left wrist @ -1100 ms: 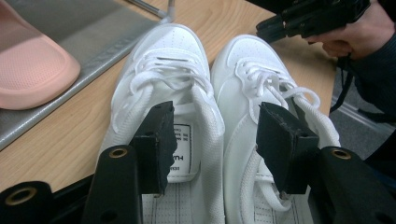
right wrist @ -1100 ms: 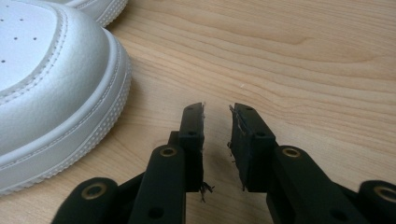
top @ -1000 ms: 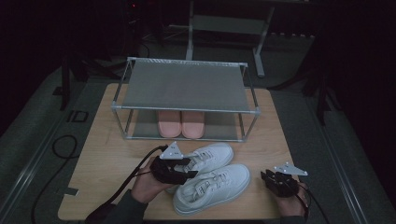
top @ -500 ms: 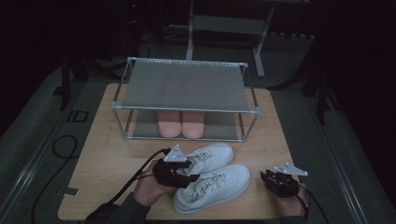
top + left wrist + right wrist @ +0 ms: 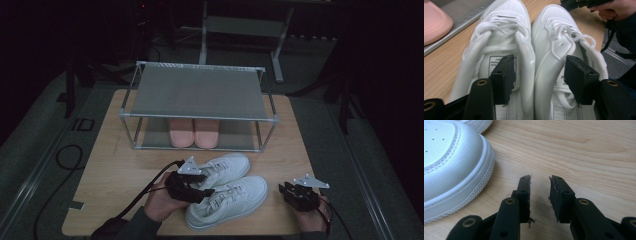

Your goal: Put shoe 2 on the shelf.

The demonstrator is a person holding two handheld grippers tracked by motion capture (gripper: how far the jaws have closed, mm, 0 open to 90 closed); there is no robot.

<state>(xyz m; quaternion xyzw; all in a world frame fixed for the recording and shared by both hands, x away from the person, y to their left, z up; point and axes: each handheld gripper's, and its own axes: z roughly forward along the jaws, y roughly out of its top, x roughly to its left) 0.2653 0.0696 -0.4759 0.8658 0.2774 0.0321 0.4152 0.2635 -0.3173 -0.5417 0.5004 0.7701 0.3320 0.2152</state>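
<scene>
Lower left of the high view, and the left hand-held gripper [image 5: 200, 189] has just been opening its jaws; they now stand wide, one jaw inside each collar of the pair of white lace-up leather sneakers [image 5: 227, 192], straddling the two inner walls without pressing them. A second ago the gap was tighter. By my reading that is either a let-go after setting the pair down or a reset before a pinch on both collars together.

The sneakers sit side by side at the lower middle of the pale wooden surface [image 5: 115, 165], toes toward the upper right. Above them, mid-frame, stands the grey metal two-tier shoe rack [image 5: 197, 92]; a pair of pink rubber slippers [image 5: 194, 132] fills the middle of its lower shelf, the top shelf lies bare.

Lower right now: the right hand-held gripper [image 5: 292, 192] rests low, jaws parted narrowly on nothing, bare wood between them, just beside the nearer sneaker's toe. The near edge of the surface runs close under both hands, so room to move lies upward, toward the rack.
</scene>
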